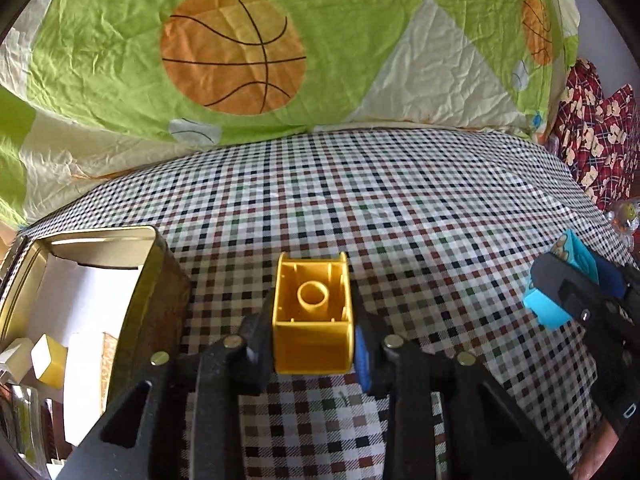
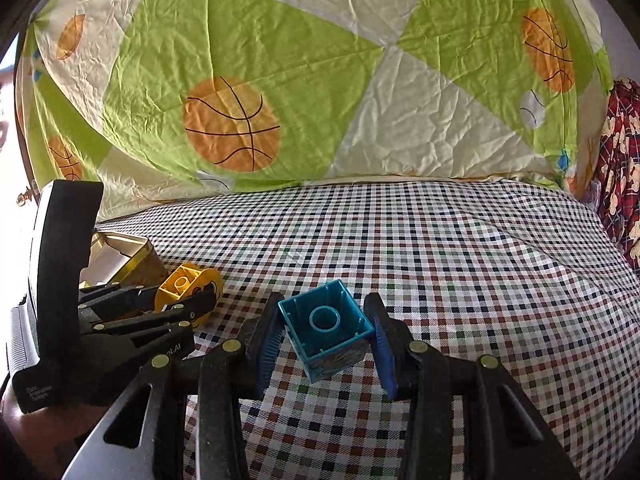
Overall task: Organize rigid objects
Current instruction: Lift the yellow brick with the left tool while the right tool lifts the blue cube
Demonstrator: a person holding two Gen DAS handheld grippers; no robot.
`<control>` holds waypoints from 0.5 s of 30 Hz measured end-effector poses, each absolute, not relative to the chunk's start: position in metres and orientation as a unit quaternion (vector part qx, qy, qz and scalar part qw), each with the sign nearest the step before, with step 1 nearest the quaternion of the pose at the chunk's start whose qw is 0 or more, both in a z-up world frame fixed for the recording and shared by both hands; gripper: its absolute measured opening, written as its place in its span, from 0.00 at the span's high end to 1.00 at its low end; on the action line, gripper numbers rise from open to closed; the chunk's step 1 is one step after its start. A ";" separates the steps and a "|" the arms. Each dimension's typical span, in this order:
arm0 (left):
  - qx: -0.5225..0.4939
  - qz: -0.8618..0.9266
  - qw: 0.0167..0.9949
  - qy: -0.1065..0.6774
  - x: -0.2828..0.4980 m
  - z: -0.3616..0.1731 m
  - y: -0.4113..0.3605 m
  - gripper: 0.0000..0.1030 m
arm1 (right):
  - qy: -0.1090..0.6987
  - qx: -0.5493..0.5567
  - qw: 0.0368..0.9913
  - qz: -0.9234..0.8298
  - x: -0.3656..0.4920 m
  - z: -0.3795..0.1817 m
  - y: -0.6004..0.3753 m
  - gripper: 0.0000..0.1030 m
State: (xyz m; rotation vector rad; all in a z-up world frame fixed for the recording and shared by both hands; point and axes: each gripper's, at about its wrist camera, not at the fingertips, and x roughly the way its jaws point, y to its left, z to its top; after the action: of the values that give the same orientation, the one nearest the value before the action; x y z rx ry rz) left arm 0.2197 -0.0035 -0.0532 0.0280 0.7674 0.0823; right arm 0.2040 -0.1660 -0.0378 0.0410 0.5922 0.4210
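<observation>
A yellow hollow toy block (image 1: 312, 320) sits between the pads of my left gripper (image 1: 313, 334), which is shut on it, open underside facing the camera, just above the checked cloth. The right wrist view shows the same yellow block (image 2: 188, 284) in the left gripper (image 2: 182, 306), beside the tin. A blue hollow block (image 2: 326, 332), tilted, is clamped in my right gripper (image 2: 327, 334). From the left wrist view, that blue block (image 1: 560, 292) and the right gripper (image 1: 568, 296) are at the right edge.
An open gold tin box (image 1: 154, 268) stands at the left, with a yellow-and-white block (image 1: 48, 360) inside; its rim (image 2: 132, 246) shows behind the left gripper. A basketball-print quilt (image 1: 240, 52) rises behind the checked cloth (image 1: 400, 220). A red patterned fabric (image 1: 600, 140) lies right.
</observation>
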 end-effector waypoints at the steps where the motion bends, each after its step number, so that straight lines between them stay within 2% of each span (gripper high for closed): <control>1: 0.013 0.040 0.928 0.369 0.216 -0.051 -0.003 0.70 | 0.285 0.022 0.936 0.206 0.202 -0.037 -0.167 0.58; 15: 0.028 0.049 0.957 0.283 0.150 -0.027 -0.012 0.70 | 0.243 0.034 0.943 0.224 0.181 -0.029 -0.170 0.58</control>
State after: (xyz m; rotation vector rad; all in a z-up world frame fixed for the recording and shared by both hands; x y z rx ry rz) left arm 0.1503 -0.0118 -0.0272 0.0568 0.5751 0.0992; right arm 0.1809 -0.1701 -0.0289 0.0698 0.4945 0.4563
